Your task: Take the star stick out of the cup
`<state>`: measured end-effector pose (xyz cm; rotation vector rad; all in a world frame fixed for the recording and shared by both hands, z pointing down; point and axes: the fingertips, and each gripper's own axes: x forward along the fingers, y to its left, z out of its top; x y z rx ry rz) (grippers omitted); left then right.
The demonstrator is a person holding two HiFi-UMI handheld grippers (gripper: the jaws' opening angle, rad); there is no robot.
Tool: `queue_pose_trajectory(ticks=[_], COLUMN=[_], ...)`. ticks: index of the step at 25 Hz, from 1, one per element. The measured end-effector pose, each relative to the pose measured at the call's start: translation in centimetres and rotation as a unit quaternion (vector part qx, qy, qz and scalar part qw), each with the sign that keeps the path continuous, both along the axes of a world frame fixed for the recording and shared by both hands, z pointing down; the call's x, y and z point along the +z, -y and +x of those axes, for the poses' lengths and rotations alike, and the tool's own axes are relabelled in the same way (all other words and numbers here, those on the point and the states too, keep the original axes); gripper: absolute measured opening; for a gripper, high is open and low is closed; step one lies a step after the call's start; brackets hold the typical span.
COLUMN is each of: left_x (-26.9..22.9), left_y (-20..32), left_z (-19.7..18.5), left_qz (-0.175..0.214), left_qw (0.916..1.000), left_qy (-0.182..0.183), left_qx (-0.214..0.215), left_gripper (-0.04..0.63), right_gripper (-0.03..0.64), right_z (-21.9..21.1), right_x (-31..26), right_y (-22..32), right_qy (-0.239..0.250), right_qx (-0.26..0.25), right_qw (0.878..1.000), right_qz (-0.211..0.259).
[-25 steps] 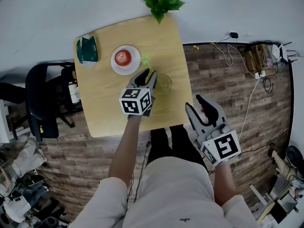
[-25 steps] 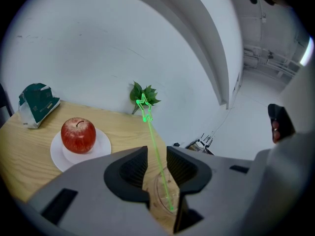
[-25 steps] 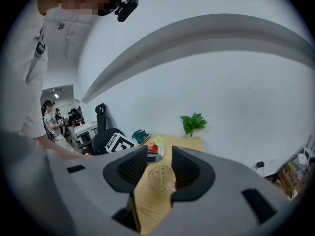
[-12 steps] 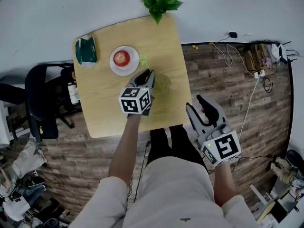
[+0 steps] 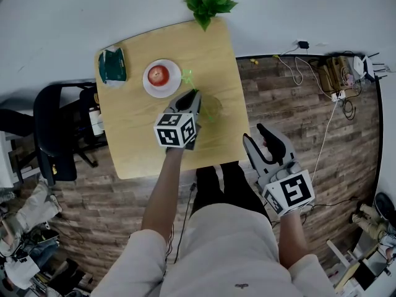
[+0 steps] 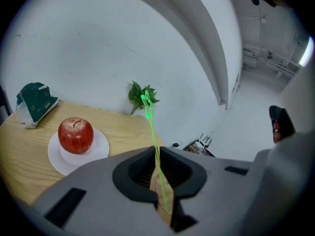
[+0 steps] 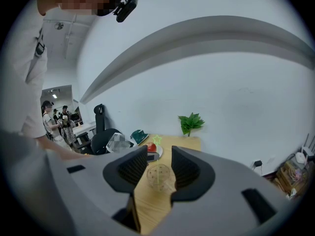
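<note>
Left gripper [image 6: 157,157] clamped on star stick [image 6: 150,123].
Its jaws have just been closing on the stem above the cup [image 5: 213,107], so I can lift; right gripper [image 7: 159,157] waits clear of the cup, jaws apart.

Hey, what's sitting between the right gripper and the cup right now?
Nothing. The right gripper view shows only bare wooden table between the open right gripper and the cup.
</note>
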<state>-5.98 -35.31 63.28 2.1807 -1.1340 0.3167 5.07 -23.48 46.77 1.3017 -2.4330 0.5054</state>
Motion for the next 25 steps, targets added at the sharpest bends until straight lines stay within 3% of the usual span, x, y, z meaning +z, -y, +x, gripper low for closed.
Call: queue_pose_trajectory(ticks=[19,25], left_x=[-2.2,-4.7], left_y=[-0.4,-0.5], left_z=[-0.3,-0.9], left_qz=[0.018,0.041], left_qw=[0.9996,0.998], left_qy=[-0.019,-0.048], left_qx=[0.009,0.005], left_gripper=[0.018,0.018], right_gripper=[0.144,0.144], right_z=[-0.5,-0.8], right_x=[-1.2,-2.2], right_y=[-0.7,-1.3], right_qy=[-0.002,0.001], right_qx=[0.002,0.006], right_qw=[1.0,1.0], right_qz=[0.014,0.024])
